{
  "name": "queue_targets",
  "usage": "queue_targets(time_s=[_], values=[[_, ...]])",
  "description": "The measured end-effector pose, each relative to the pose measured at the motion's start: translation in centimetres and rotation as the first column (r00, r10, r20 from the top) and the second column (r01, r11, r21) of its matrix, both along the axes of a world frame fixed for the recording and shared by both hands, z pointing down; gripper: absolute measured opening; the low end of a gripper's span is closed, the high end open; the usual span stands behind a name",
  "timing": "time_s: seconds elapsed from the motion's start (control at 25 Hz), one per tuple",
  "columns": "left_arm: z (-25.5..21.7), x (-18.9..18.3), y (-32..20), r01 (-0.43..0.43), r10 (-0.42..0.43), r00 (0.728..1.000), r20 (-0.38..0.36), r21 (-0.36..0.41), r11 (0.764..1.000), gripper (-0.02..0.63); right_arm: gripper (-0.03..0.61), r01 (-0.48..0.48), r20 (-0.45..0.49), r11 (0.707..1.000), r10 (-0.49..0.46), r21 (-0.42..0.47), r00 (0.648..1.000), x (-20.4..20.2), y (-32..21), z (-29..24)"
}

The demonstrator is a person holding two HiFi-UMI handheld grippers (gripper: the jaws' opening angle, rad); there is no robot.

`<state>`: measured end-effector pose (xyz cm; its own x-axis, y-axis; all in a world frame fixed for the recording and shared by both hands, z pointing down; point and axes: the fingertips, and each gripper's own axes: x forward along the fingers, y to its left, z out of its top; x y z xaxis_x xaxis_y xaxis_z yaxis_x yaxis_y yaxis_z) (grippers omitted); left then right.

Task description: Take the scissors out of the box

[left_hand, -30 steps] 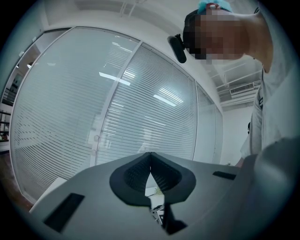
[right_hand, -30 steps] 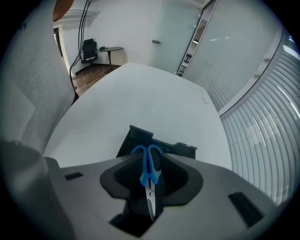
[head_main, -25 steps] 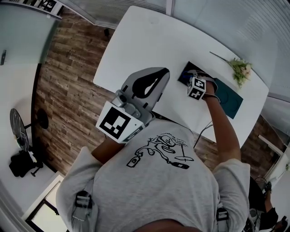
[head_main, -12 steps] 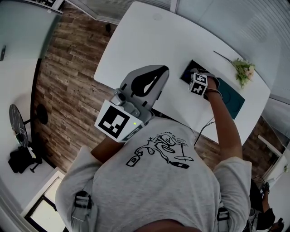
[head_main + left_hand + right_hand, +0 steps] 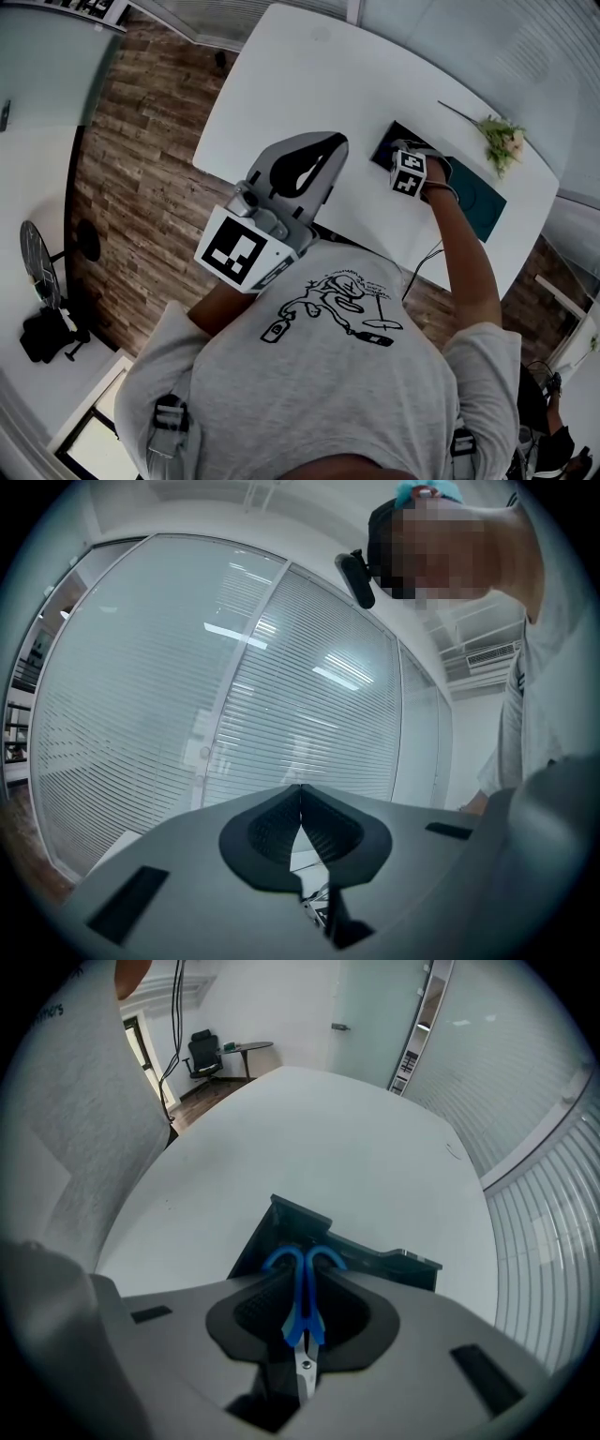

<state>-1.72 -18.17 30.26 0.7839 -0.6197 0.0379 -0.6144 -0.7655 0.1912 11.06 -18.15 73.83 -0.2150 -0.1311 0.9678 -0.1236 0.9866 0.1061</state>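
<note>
Right gripper (image 5: 298, 1279): clamped on blue-handled scissors (image 5: 302, 1321), handle loops at corner of dark box (image 5: 370, 1262) on white table (image 5: 328, 1147). Left gripper (image 5: 300, 789): pressed together, empty (idle). Handling: lift straight up, firm pinch, clear box wall before swinging aside.

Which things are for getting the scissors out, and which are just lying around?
For the job:
blue scissors
dark box
right gripper, shut on the scissors' handles

Just lying about:
flower sprig on the white table
office chair in the background
left gripper, shut and holding nothing
</note>
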Motion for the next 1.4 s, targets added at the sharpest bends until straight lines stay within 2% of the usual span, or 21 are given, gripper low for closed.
queue_targets(time_s=[0.36,0.68,1.04,1.4], values=[[-0.9,0.0,0.4,-0.001,0.001,1.0,0.004,0.023,1.0,0.02,0.084,-0.03,0.032,0.997,0.028,0.067,0.999,0.2,0.0,-0.5],[-1.2,0.2,0.9,-0.006,0.006,1.0,0.001,0.031,0.999,0.02,0.084,-0.103,0.107,0.984,0.088,0.143,0.99,0.3,-0.8,-3.2],[-1.2,1.0,1.4,-0.016,0.016,1.0,-0.001,0.041,0.999,0.02,0.084,-0.222,0.219,0.943,0.169,0.246,0.961,1.4,-1.6,-6.2],[-1.8,2.1,2.0,-0.037,0.038,0.999,-0.007,0.056,0.998,0.02,0.083,-0.347,0.348,0.89,0.238,0.295,0.907,2.2,-2.0,-9.9]])
